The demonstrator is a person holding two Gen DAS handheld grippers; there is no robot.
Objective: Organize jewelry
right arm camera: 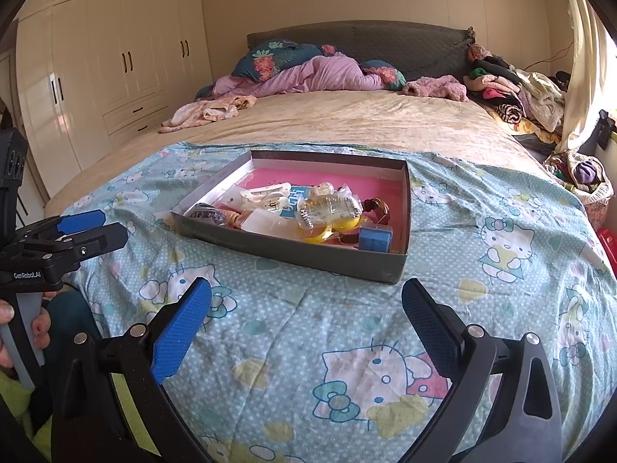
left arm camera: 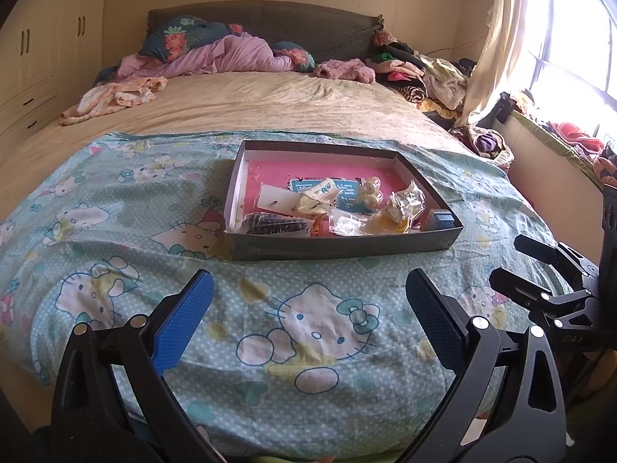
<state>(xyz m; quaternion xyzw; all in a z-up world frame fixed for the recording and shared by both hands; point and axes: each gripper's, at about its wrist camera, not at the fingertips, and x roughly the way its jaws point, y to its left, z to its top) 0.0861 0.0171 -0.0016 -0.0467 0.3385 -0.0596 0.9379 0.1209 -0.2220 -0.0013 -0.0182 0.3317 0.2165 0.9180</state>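
A shallow grey box [left arm camera: 339,247] with a pink floor sits on the Hello Kitty sheet [left arm camera: 300,324]; it also shows in the right wrist view [right arm camera: 293,251]. It holds several jewelry items: clear packets [left arm camera: 405,202], a white card [left arm camera: 275,201], a small blue box [right arm camera: 375,240], yellow pieces [right arm camera: 327,231], a dark beaded item [left arm camera: 270,225]. My left gripper [left arm camera: 308,293] is open and empty, short of the box's near wall. My right gripper [right arm camera: 306,301] is open and empty, near the box's front right corner. Each gripper shows in the other's view, the left [right arm camera: 92,227] and the right [left arm camera: 516,262].
The bed stretches back to a grey headboard [left arm camera: 270,19] with pillows and a pink blanket [left arm camera: 231,58]. A clothes pile [left arm camera: 416,73] lies at the back right. Wardrobes [right arm camera: 115,77] stand on the left, a window and curtain [left arm camera: 497,50] on the right.
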